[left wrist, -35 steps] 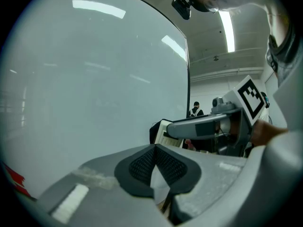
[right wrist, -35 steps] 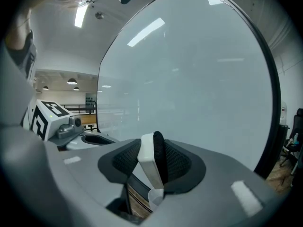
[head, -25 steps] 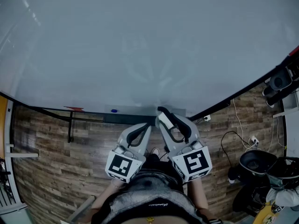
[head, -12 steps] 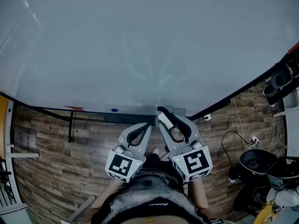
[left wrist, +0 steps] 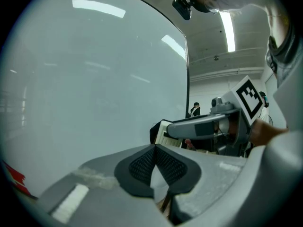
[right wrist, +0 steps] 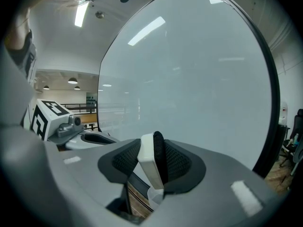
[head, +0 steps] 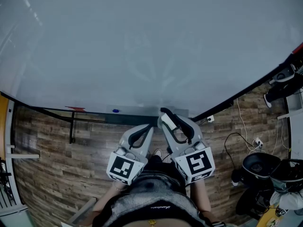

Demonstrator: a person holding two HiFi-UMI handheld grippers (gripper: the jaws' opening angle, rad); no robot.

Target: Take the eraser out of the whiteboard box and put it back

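Whiteboard takes up most of the head view, and along its lower edge runs the grey whiteboard box, a narrow tray with wooden floor showing below it. Both claws reach towards the middle of that tray, side by side and close together, each pointing slightly downward. The right claw is clamped on the eraser: in the right gripper view the eraser stands on edge between the dark ribbed pads, its white body against the left pad and its black felt against the right one, with the pads pressing it from both sides, so the right claw stands fairly wide around it. In the head view the eraser sits at the tray's upper rim near the board; whether it touches the tray cannot be told. The left claw is empty; in the left gripper view its pads meet at the tips, with nothing caught between them, and the left claw stops just beside the tray. A small blue object lies further left in the box.
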